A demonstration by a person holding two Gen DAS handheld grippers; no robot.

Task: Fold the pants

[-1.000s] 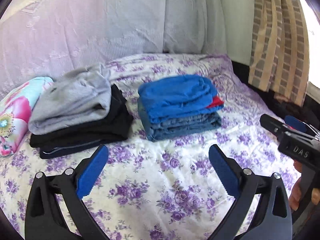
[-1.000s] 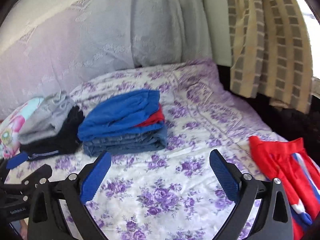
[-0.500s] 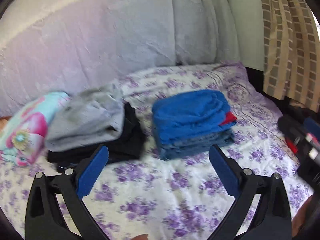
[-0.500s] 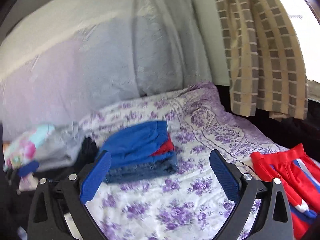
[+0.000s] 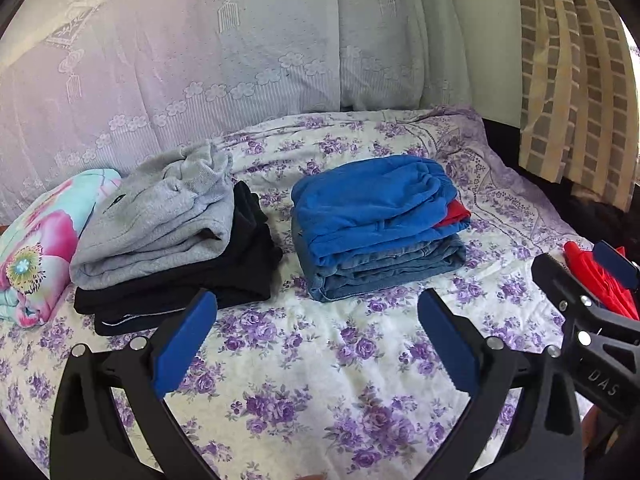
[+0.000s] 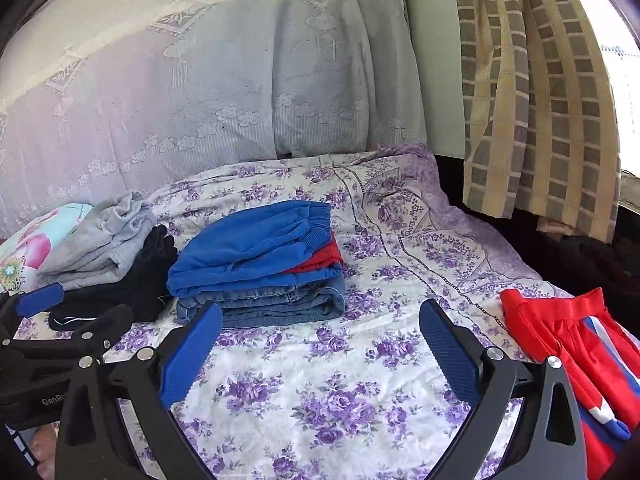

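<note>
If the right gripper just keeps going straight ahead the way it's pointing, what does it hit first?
Probably the floral bedsheet, bare between the open fingers of the right gripper. Further along that line sits the folded stack topped by blue pants, slightly to the left; depth is hard to judge.

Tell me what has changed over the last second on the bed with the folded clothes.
Only the cameras shifted: both views tipped up half a second ago and have come back down. Nothing was gripped or released. The left gripper and right gripper stay open and empty; the blue-topped stack, the grey-and-black stack and the unfolded red pants lie where they were.
</note>
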